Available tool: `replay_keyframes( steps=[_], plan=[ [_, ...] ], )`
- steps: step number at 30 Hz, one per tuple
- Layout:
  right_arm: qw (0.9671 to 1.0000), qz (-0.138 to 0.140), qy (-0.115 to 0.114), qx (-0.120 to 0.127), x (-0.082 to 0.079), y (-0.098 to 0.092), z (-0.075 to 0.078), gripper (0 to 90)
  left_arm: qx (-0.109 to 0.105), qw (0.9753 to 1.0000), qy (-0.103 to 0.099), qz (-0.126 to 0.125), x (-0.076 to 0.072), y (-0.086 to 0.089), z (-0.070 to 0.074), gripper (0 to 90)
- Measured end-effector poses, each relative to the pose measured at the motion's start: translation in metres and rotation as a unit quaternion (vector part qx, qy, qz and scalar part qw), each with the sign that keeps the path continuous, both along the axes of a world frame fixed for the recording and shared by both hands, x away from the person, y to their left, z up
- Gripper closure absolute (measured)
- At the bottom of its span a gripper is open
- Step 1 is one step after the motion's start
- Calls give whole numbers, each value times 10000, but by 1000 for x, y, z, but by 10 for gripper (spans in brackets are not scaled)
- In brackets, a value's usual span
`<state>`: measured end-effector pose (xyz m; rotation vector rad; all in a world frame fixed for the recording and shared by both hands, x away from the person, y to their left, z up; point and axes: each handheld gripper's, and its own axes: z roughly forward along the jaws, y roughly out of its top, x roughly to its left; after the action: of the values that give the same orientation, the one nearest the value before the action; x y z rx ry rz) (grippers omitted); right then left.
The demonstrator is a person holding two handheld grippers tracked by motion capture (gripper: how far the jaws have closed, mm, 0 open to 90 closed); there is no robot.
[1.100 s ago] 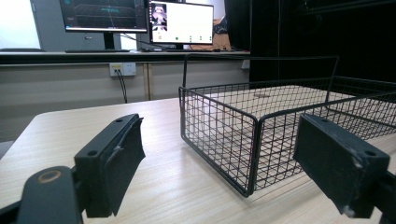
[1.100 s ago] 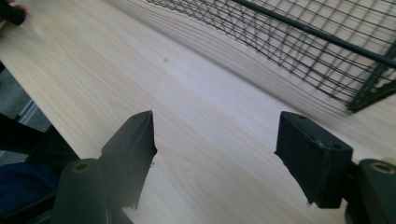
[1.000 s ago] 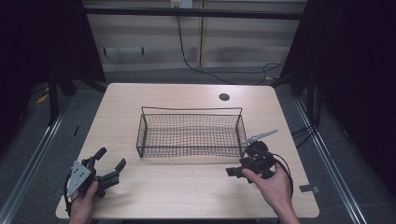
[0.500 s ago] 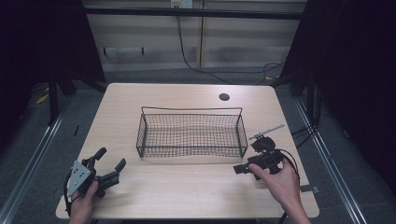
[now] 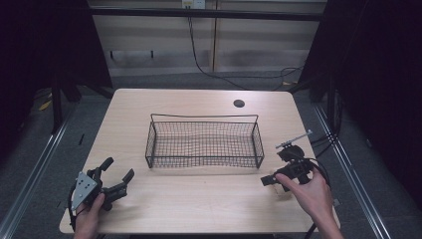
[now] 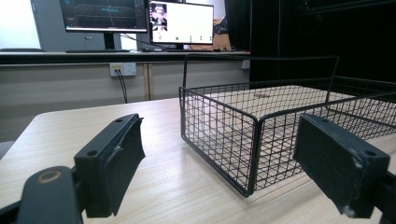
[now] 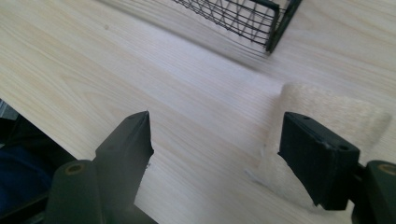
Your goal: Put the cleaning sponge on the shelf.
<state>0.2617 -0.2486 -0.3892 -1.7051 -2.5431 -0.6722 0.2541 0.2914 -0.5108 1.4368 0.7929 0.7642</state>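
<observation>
Light's falling evenly on my table from above, surroundings sinking into near black, the high view soft and a bit grainy. Down my left gripper the basket is sharp and the monitors glare white (blown out). Along my right gripper the wood's bright, with a blurred pale patch.

Pale wood worktop, smooth and matt, with fine grain lines. Thin black metal wire basket, a little shiny. Soft, fuzzy cream cloth, rough-looking. Matt black plastic on the left gripper and right gripper, scuffed at the edges.
</observation>
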Motion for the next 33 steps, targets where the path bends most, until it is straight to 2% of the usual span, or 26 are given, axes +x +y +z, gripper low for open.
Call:
replay_keyframes(
  steps=[6, 12, 18, 22, 32, 33],
  plan=[
    [9999, -81, -7, -121, -1, -11, 5, 244, 2, 10000, 1, 0, 0, 0, 0, 156],
    [9997, -156, 98, -131, -2, -19, 4, 240, 4, 10000, 3, 1, 0, 0, 0, 156],
    [9991, -209, 233, -269, 0, -25, 2, 234, 2, 10000, 2, 0, 0, 0, 0, 156],
    [9992, -216, 232, -244, 2, -31, -2, 223, 1, 10000, 3, 1, 0, 0, 0, 156],
    [9978, -346, 449, -331, 7, -42, -11, 223, 2, 10000, 1, 4, 0, 0, 0, 156],
    [9978, -369, 488, -242, 8, -46, -15, 222, 1, 10000, 0, 4, 0, 0, 0, 156]
  ],
)
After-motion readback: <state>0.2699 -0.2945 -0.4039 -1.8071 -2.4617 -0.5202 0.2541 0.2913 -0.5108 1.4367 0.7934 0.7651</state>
